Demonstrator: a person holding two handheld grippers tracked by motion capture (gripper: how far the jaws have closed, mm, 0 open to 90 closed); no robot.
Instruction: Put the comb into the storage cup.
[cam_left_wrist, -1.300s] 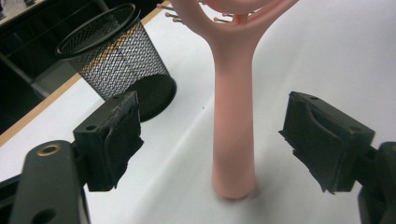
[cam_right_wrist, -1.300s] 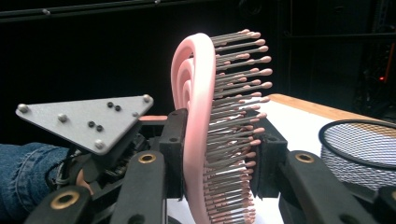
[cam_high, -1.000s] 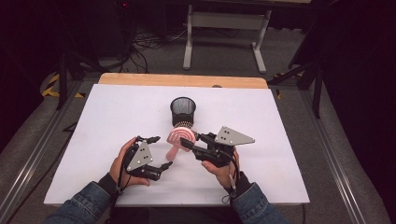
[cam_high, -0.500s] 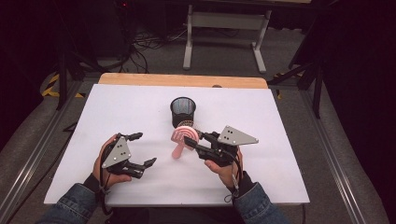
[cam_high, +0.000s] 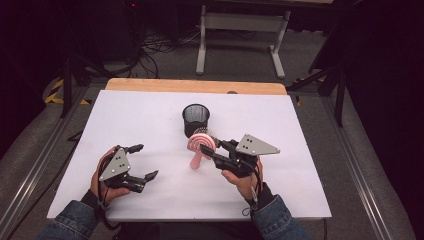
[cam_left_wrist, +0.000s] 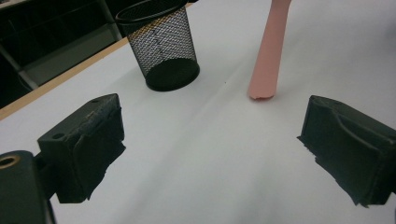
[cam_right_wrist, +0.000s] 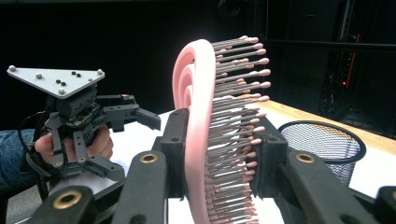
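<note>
Two tongs are at work over the white desk (cam_high: 150, 115). The right tongs (cam_high: 210, 148) are clamped on the head of a pink hairbrush (cam_high: 201, 146): in the right gripper view one black jaw presses the smooth pink back and the other presses into the bristles (cam_right_wrist: 236, 116). The right hand (cam_high: 245, 177) comes in from the near edge with its denim sleeve, the tongs pointing left and slightly away, the grey plate on top. The left tongs (cam_high: 141, 161) stand wide apart with nothing between the jaws, held low over the near left of the desk by the left hand (cam_high: 102, 177), well apart from the brush.

The brush is held head up, its handle (cam_left_wrist: 271, 51) slanting down so that its tip rests on or just above the desk. Its head is a pink ring pattern with rows of grey, pink-tipped pins.

Just behind the brush stands a black mesh cup (cam_high: 195, 119), upright, its mouth open; whether the brush head touches it cannot be told.
</note>
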